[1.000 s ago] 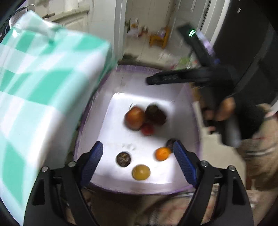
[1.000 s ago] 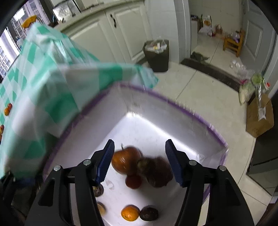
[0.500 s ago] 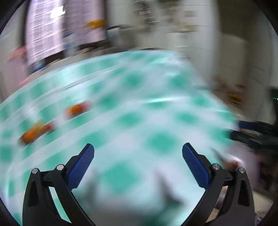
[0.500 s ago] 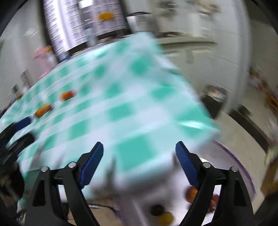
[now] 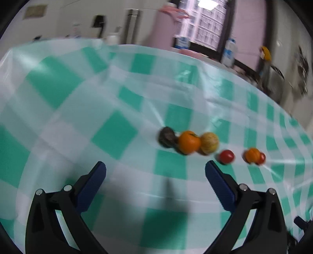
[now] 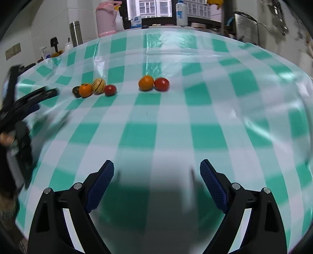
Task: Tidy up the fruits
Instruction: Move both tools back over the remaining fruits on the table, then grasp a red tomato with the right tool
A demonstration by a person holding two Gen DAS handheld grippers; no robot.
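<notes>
1. Jaws of the left gripper [image 5: 155, 172] stand wide apart with nothing between them; its pads are ribbed blue strips on matte black arms fastened with small silver screws. The right gripper [image 6: 157, 172] is just as wide apart and empty, built the same way.
2. Under both grippers lies the tablecloth [image 6: 176, 121], a glossy plastic sheet in a green-and-white check, creased and throwing back pale highlights.
3. Only the right wrist view shows the other tool: at its left edge the left gripper appears as a blurred black shape, with a hand [image 6: 6, 138] on the grip below it. The left wrist view shows only a dark corner of something at its lower right, too small to name.
4. Farther out on the cloth the fruits sit in two clusters. Nearest the left gripper is a row of four: a dark fruit [image 5: 166, 136], an orange [image 5: 189, 142] touching it, a round striped yellow fruit [image 5: 209, 143] and a red tomato [image 5: 226, 156] just beside that.
5. Well apart from that row, a second orange [image 6: 146, 83] touches a second red tomato [image 6: 161, 84]. The stripes on the yellow fruit read clearly in the right wrist view; the left wrist view is smeared with blur.
6. Beyond the table stand a pink jug [image 6: 105, 21], a steel flask [image 6: 76, 33], a plastic bottle [image 6: 181, 11] and a window [image 6: 154, 7].
</notes>
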